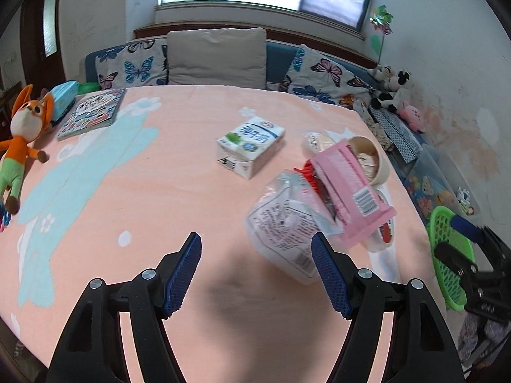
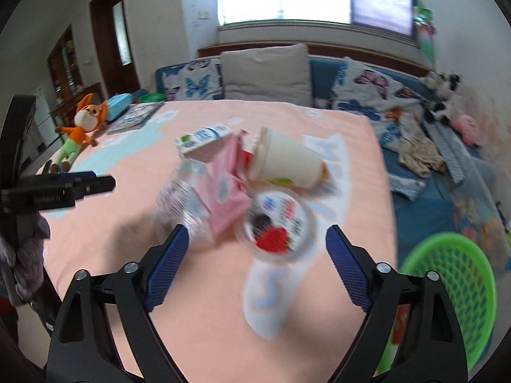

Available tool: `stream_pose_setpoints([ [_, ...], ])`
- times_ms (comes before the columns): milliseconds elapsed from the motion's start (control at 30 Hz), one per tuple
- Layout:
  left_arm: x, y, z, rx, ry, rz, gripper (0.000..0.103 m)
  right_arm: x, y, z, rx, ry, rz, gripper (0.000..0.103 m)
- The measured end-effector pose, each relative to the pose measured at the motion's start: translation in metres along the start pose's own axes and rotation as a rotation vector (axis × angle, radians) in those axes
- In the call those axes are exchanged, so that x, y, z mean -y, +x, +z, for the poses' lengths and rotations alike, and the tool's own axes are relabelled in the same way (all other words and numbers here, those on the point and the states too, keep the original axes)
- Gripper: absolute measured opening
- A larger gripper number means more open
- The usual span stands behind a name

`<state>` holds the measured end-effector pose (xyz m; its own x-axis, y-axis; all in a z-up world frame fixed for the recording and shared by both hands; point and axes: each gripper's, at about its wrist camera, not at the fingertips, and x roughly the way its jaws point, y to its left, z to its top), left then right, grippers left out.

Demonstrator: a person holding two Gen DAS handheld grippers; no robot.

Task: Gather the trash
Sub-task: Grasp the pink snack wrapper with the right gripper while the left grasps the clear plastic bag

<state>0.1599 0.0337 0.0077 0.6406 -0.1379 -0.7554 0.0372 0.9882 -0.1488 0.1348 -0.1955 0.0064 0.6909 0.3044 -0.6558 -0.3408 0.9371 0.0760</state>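
Observation:
A heap of trash lies on the pink blanket (image 1: 134,191): a white milk carton (image 1: 250,146), a clear plastic bag (image 1: 284,229), a pink wrapper (image 1: 351,191), a tipped paper cup (image 1: 370,159) and a round cup with a strawberry lid (image 2: 276,226). My left gripper (image 1: 255,245) is open just short of the clear bag, touching nothing. My right gripper (image 2: 257,234) is open too, and the strawberry cup sits blurred just beyond its tips. A green mesh basket (image 2: 456,287) stands off the blanket's right edge, beside the right gripper.
A plush fox (image 1: 22,134) and a picture book (image 1: 94,111) lie at the far left of the blanket. Cushions (image 1: 217,57) line the back, with plush toys (image 1: 396,92) and clothes (image 2: 418,153) on the blue couch to the right.

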Motion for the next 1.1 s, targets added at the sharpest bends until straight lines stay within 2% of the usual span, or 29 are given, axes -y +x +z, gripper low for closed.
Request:
stream_pose_setpoints([
  [233, -0.018, 0.004, -0.002, -0.005, -0.022, 0.004, 0.069, -0.017, 0.041, 0.029, -0.027, -0.052, 0.019, 0.079],
  [300, -0.022, 0.006, -0.003, -0.009, -0.028, 0.004, 0.069, -0.020, 0.052, 0.035, -0.040, -0.059, 0.025, 0.067],
  [400, -0.027, 0.009, -0.004, -0.013, -0.031, 0.007, 0.069, -0.021, 0.070, 0.043, -0.065, -0.058, 0.027, 0.065],
  [500, -0.031, 0.014, -0.004, -0.020, -0.033, 0.008, 0.069, -0.022, 0.086, 0.048, -0.090, -0.061, 0.030, 0.059],
  [733, -0.033, 0.023, -0.003, -0.029, -0.029, -0.007, 0.069, -0.028, 0.112, 0.050, -0.134, -0.096, -0.018, 0.059],
  [767, -0.031, 0.023, -0.004, -0.030, -0.025, -0.010, 0.069, -0.030, 0.115, 0.049, -0.143, -0.103, -0.026, 0.057],
  [900, -0.027, 0.031, -0.001, -0.040, -0.004, -0.021, 0.069, -0.030, 0.122, 0.045, -0.167, -0.103, -0.019, 0.038],
  [1100, -0.013, 0.046, 0.005, -0.054, 0.055, -0.056, 0.069, -0.023, 0.100, 0.044, -0.131, -0.071, 0.006, 0.028],
])
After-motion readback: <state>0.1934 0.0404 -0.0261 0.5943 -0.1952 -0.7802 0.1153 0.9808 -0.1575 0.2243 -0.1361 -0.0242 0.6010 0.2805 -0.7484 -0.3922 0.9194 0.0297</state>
